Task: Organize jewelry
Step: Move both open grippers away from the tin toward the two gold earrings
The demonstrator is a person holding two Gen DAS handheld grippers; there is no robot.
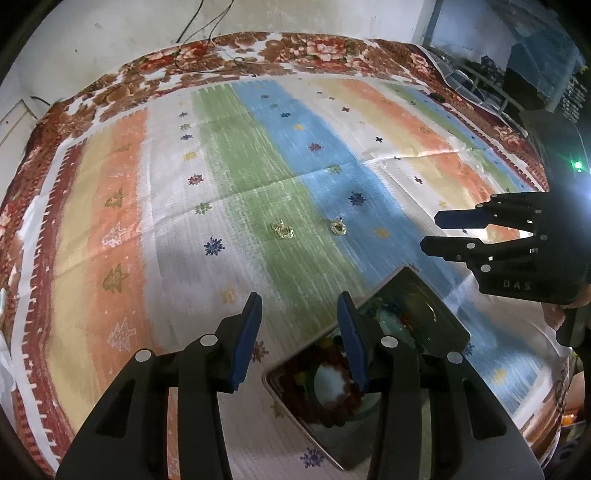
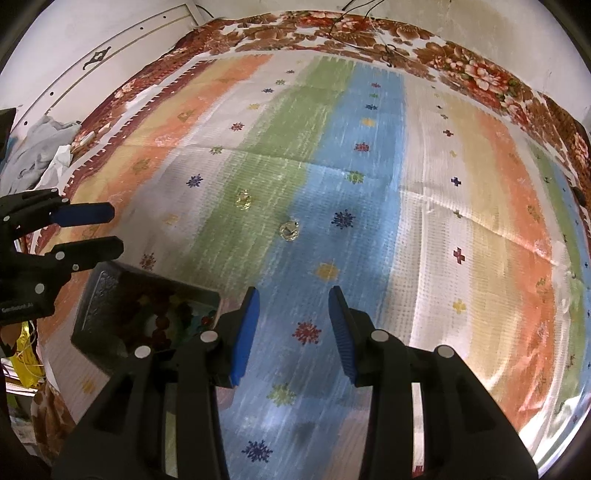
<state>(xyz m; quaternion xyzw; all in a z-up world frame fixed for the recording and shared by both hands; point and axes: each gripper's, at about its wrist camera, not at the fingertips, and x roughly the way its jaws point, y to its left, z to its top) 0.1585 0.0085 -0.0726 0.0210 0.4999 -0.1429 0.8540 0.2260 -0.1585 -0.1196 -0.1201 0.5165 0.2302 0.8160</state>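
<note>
Two small gold jewelry pieces lie on the striped cloth: one (image 1: 282, 231) on the green stripe, the other (image 1: 338, 226) at the green-blue border. They also show in the right wrist view, one (image 2: 243, 199) farther left, the other (image 2: 289, 230) nearer. A dark metal jewelry box (image 1: 448, 319) holding beads and trinkets sits near my left gripper (image 1: 300, 320), which is open and empty above the box's near-left side. My right gripper (image 2: 293, 321) is open and empty over the blue stripe, right of the box (image 2: 99, 295).
The striped cloth (image 1: 110, 221) covers a floral blanket (image 1: 295, 44). Cables (image 1: 207, 33) run along the far edge by the wall. Crumpled fabric (image 2: 40, 144) lies at the left. Shelving (image 1: 517, 85) stands at the far right.
</note>
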